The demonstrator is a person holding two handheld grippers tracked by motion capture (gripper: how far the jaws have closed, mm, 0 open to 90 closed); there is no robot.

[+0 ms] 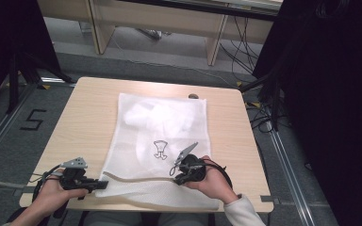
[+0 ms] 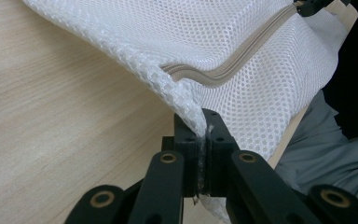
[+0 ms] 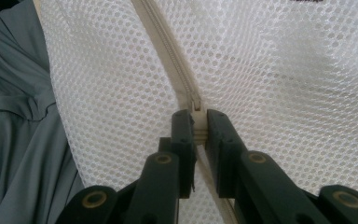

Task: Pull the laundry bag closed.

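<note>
**Mesh laundry bag, both grippers on the zipper edge**

So the white mesh zip-up laundry bag [image 1: 160, 141] lay flat on the light wooden counter [image 1: 85, 117], covering most of the middle, with its zipper edge nearest the person. Something pale seemed to sit inside it, couldn't tell what.

The left gripper [image 2: 204, 135] had its jaws closed on the bag's near left corner, mesh pinched right between them just beside the beige zipper [image 2: 223, 72]. The right gripper [image 3: 196, 128] was further along that same edge, jaws clamped on what looked like the zipper's slider or pull.

My take on handling: this thing is light, floppy and stretchy, so it'll bunch and drag rather than stay put. Best holds are the stiffer zipper tape and the corner seam; anchoring one corner while pulling the slider looks sensible, since loose mesh would just slip.
</note>
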